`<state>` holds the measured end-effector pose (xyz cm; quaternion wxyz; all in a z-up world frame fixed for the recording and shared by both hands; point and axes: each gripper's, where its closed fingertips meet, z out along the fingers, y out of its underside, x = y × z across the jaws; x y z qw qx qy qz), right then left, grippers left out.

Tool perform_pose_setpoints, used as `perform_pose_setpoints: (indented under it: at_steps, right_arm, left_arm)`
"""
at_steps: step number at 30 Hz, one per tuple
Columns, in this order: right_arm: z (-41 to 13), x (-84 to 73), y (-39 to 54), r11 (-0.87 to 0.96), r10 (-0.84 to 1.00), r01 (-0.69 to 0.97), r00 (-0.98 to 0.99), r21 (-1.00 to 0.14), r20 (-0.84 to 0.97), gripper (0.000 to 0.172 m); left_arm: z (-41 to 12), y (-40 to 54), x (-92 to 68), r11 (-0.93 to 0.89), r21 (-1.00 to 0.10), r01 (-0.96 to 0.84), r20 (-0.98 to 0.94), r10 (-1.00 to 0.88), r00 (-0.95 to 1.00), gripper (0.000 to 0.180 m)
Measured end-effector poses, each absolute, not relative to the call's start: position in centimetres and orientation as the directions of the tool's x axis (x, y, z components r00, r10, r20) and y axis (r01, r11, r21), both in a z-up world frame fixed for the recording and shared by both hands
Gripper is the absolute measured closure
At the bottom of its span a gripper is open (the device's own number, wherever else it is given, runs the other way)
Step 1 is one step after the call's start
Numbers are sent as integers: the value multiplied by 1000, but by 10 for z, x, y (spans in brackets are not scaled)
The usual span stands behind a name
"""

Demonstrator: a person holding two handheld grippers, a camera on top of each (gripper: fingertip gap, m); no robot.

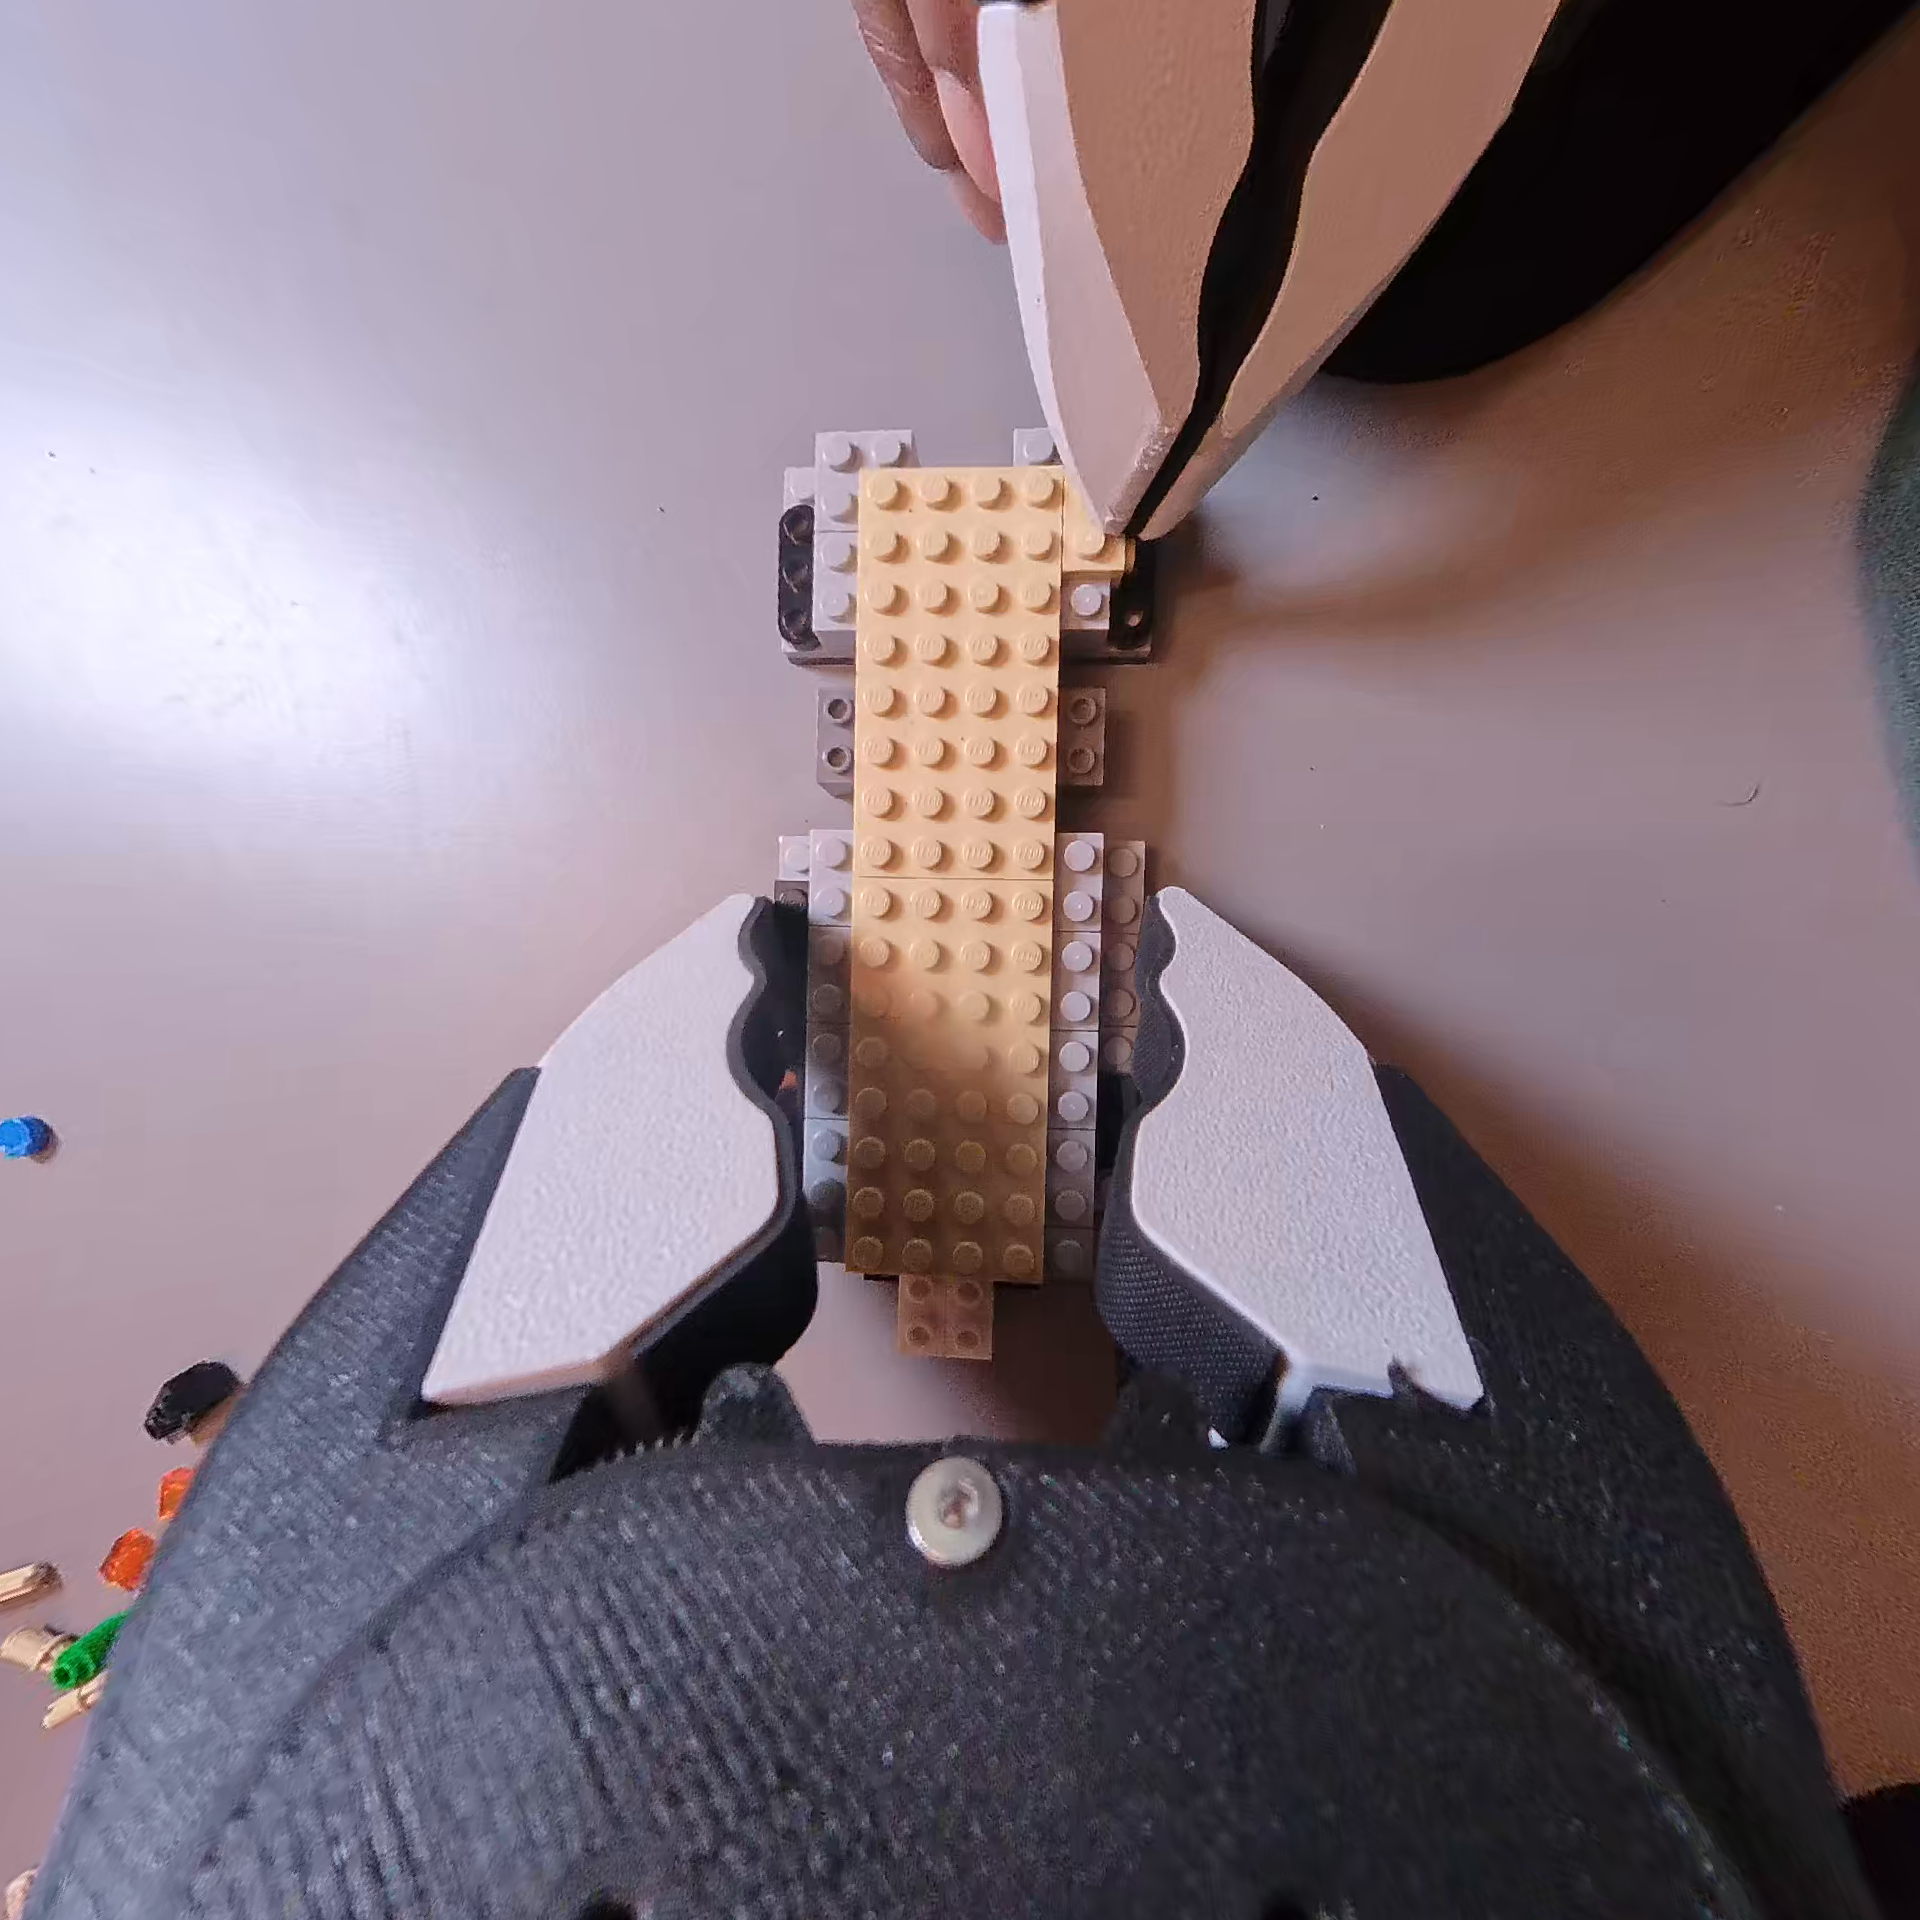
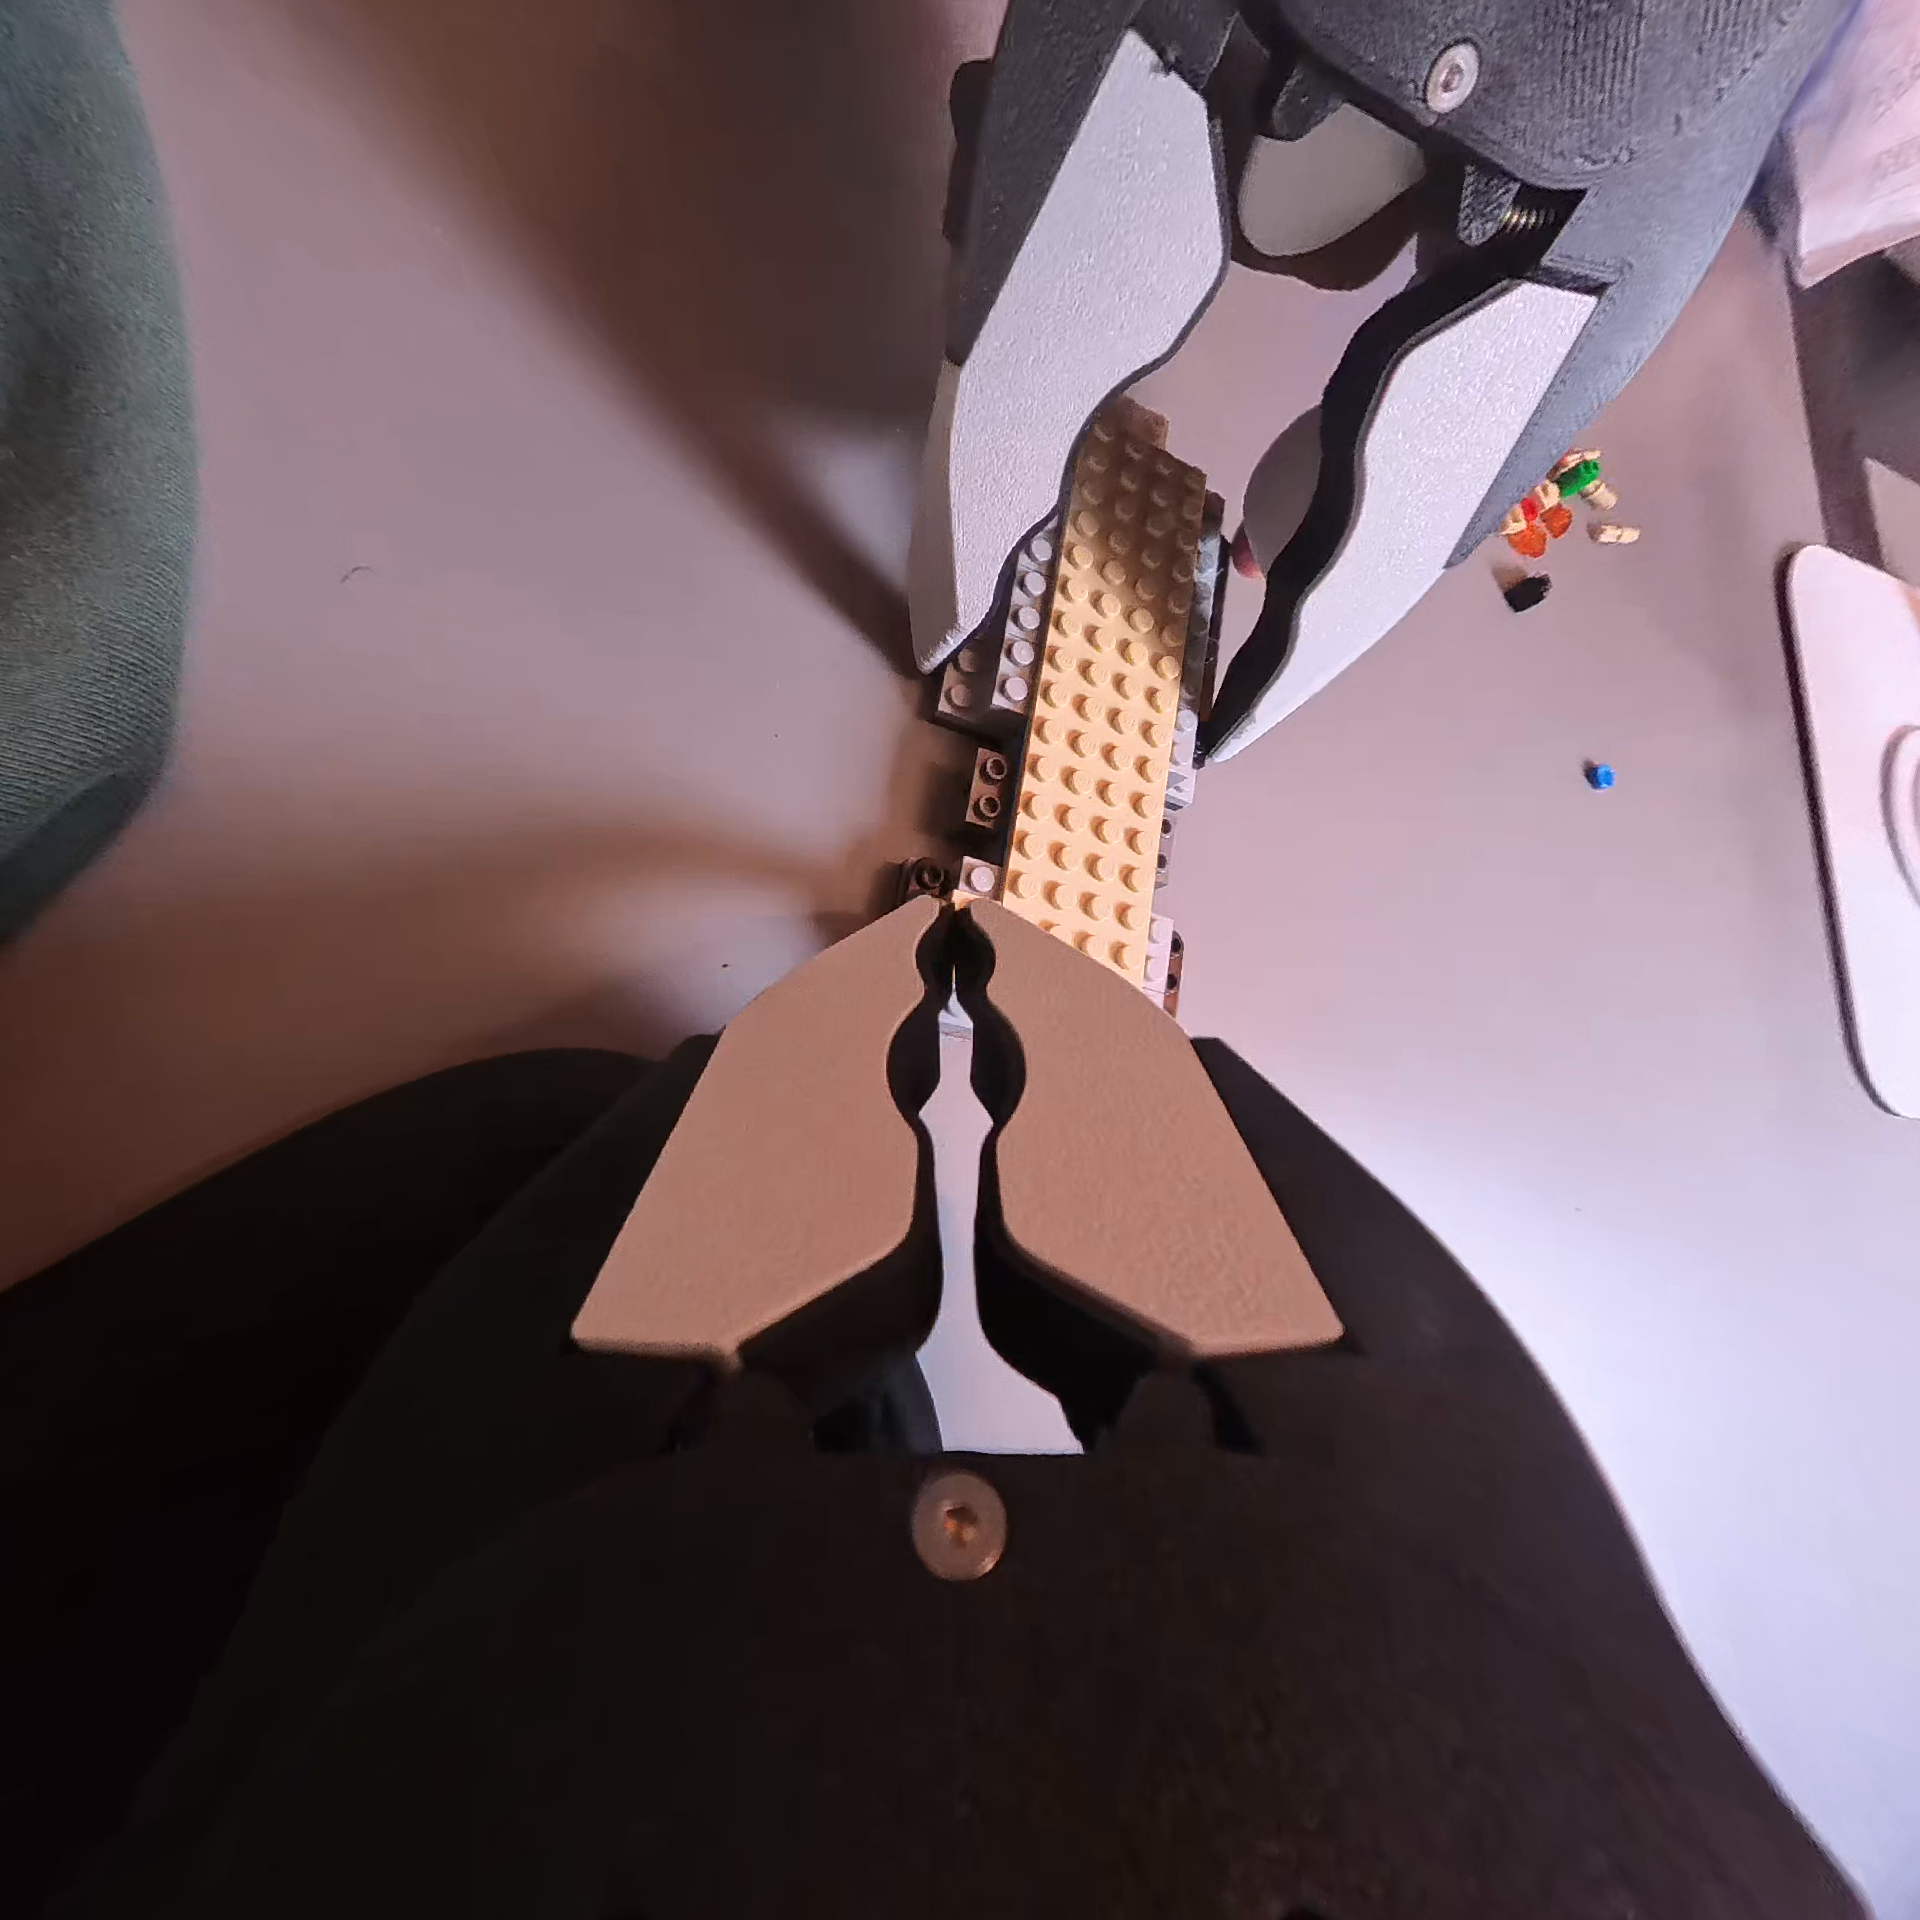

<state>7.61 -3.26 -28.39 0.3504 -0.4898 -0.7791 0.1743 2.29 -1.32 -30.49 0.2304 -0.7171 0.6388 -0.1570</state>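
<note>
A long brick build with a tan studded top and grey side bricks lies on the table. My left gripper straddles its near half, both pads against its grey sides. The right wrist view shows that gripper clamped across the build from the far end. My right gripper is shut, its tips together. They touch a small tan piece on the build's far right corner. The left wrist view shows that gripper coming down from above, with a hand behind it.
Small loose pieces lie to the left: blue, black, orange, green. They also show in the right wrist view. A flat white object lies at the right edge, green fabric at the left. The gap from one gripper's tips to the other's is roughly 7 cm. Measured from the fingertips, the flat white object is 30 cm or so from the left gripper and 40 cm from the right.
</note>
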Motion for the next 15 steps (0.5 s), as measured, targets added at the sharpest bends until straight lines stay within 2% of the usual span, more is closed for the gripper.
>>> perform_pose_setpoints:
  at_steps: [6, 15]
  right_arm:
    - [-285, 75, -31, 570, 802, 634, -292, -523, 522, 167]
    - [-290, 72, -29, 622, 772, 658, -423, -424, 474, 160]
  left_arm:
    - [-305, -13, 24, -110, -538, -836, -61, -984, 169, 113]
    - [-305, -13, 24, -101, -536, -838, -65, -985, 160, 113]
